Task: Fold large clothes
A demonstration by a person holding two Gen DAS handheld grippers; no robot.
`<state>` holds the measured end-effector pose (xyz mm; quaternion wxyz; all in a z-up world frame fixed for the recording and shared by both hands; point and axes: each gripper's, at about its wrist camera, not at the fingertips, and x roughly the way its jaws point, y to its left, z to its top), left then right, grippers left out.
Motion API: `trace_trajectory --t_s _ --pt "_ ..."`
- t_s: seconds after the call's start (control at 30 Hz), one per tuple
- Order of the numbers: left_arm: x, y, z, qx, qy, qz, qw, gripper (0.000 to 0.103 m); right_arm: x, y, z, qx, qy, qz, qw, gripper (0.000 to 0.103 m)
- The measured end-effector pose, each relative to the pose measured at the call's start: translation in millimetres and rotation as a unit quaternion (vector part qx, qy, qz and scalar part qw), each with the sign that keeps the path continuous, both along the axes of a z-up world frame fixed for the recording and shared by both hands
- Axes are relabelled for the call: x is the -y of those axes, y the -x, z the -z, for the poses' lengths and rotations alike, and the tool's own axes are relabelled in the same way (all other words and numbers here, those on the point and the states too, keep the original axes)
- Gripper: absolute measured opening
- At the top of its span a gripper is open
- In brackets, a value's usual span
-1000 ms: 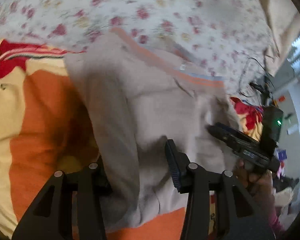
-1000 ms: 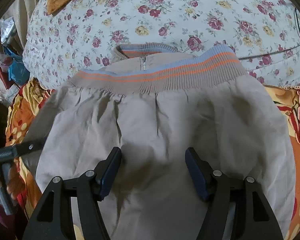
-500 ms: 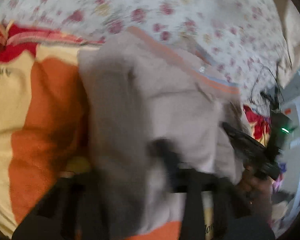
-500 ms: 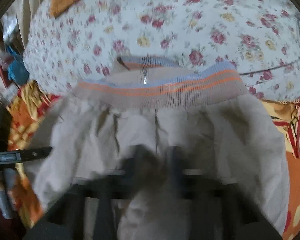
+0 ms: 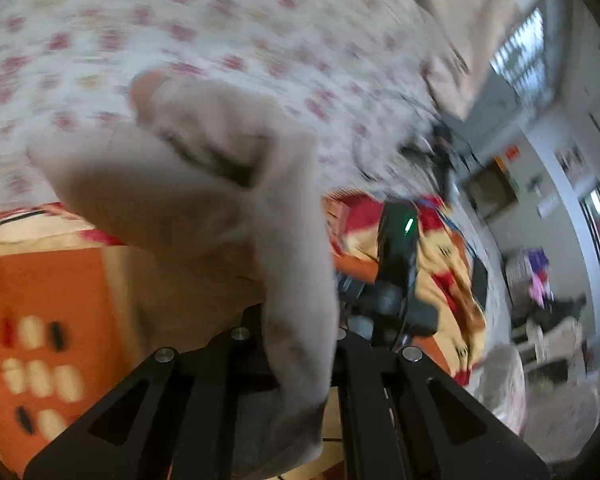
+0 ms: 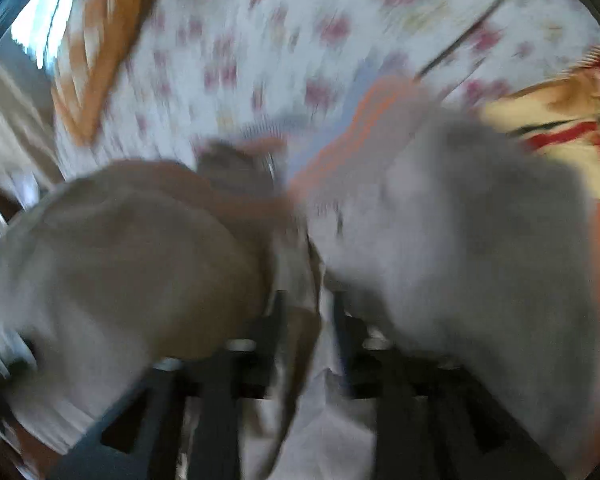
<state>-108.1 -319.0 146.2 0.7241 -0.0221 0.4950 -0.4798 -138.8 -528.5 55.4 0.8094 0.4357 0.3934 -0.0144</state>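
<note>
**Now lifted: jacket pinched at both ends**

Since a sec ago the beige jacket (image 5: 204, 184) has been taken off the bed: then it lay flat w/ both grippers spread above the cloth, now it is bunched & hoisted, blurred in both views. The left gripper (image 5: 300, 332) is seen clamped tight on a thick fold of fabric, which hangs down between its fingers. The right gripper (image 6: 300, 312) is seen w/ a gathered strip of cloth between its fingers; its jaws have just been opening again after a hard pinch, yet fabric is apparently pressed by the pads — blur leaves some doubt. From the left wrist view the right gripper's body, green light on, is seen just beyond the hanging fold.

The striped hem (image 6: 352, 128) is raised & skewed, over the floral sheet (image 5: 260, 40); the orange blanket (image 5: 48, 292) is exposed below.

Judgement: grasp phase done, fold-over likely under way; the near edge would be carried toward the hem. Risk: cloth slipping from the right side if the jaws widen more.
</note>
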Motion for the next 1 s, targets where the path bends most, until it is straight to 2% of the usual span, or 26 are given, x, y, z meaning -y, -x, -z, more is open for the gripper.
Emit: trace_trajectory --t_s 0.03,0.07,0.17,0.23,0.3,0.33,0.37,0.43,0.5,0.57,0.63,0.67,0.73,0.77,0.83,0.87,0.93,1.0 --pt "14.4 7.1 6.7 -0.004 0.0 0.011 0.9999 0.005 15.5 13.2 -4.0 0.011 -0.009 0.027 1.0 0.064" --pt "27.5 12.2 16.6 -0.013 0.001 0.019 0.9997 0.005 31.1 26.0 -5.0 0.018 -0.017 0.053 0.998 0.064" --pt "50.7 16.7 56.2 -0.063 -0.015 0.019 0.9977 0.005 71.0 51.5 17.8 0.005 -0.077 0.1 0.992 0.063" --pt "54.2 20.6 77.2 -0.081 -0.029 0.013 0.9962 0.007 84.6 61.9 38.4 -0.002 -0.125 0.125 0.984 0.059" --pt "48.3 24.5 84.1 -0.092 -0.023 0.007 0.9955 0.013 86.2 67.5 42.0 -0.015 -0.121 0.142 0.982 0.059" --pt "43.6 27.0 79.4 -0.091 -0.012 0.009 0.9957 0.027 87.1 69.9 40.5 -0.018 -0.11 0.139 0.984 0.06" --pt "38.7 30.0 71.3 -0.088 -0.003 0.01 0.9961 0.051 85.0 69.5 36.1 -0.017 -0.099 0.133 0.986 0.061" --pt "28.1 34.0 54.6 -0.079 0.02 0.007 0.9966 0.07 79.9 68.1 28.1 -0.016 -0.081 0.129 0.988 0.061" --pt "14.4 40.8 32.7 -0.064 0.044 0.017 0.9969 0.071 75.8 63.9 22.3 -0.018 -0.067 0.129 0.989 0.061" --pt "0.4 43.6 15.2 -0.036 0.047 0.021 0.9981 0.074 73.1 58.9 20.0 -0.023 -0.062 0.129 0.99 0.061" --pt "-17.1 40.5 8.3 0.003 0.031 -0.004 0.9995 0.075 72.4 60.2 19.8 -0.027 -0.059 0.134 0.989 0.061" --pt "-23.6 37.4 9.4 0.023 0.008 -0.026 0.9994 0.075 72.8 61.6 18.7 -0.028 -0.057 0.138 0.988 0.061" --pt "-39.2 27.0 23.3 0.04 -0.03 -0.066 0.9966 0.075 74.7 65.6 14.4 -0.029 -0.046 0.152 0.987 0.062" --pt "-42.8 21.5 35.8 0.043 -0.063 -0.091 0.993 0.075 75.8 69.9 10.8 -0.028 -0.039 0.16 0.986 0.063" --pt "-46.8 15.5 63.3 0.031 -0.116 -0.125 0.985 0.075 77.4 76.8 4.7 -0.025 -0.033 0.166 0.985 0.063" --pt "-48.6 14.4 78.9 0.016 -0.128 -0.134 0.9826 0.075 77.9 80.9 1.2 -0.021 -0.034 0.168 0.985 0.064" --pt "-48.9 16.6 102.3 -0.013 -0.123 -0.144 0.9818 0.075 77.7 85.5 -5.9 -0.011 -0.032 0.166 0.986 0.067" --pt "-47.6 20.8 117.3 -0.017 -0.128 -0.159 0.9788 0.075 73.7 86.0 -18.5 0.003 -0.013 0.149 0.989 0.067"
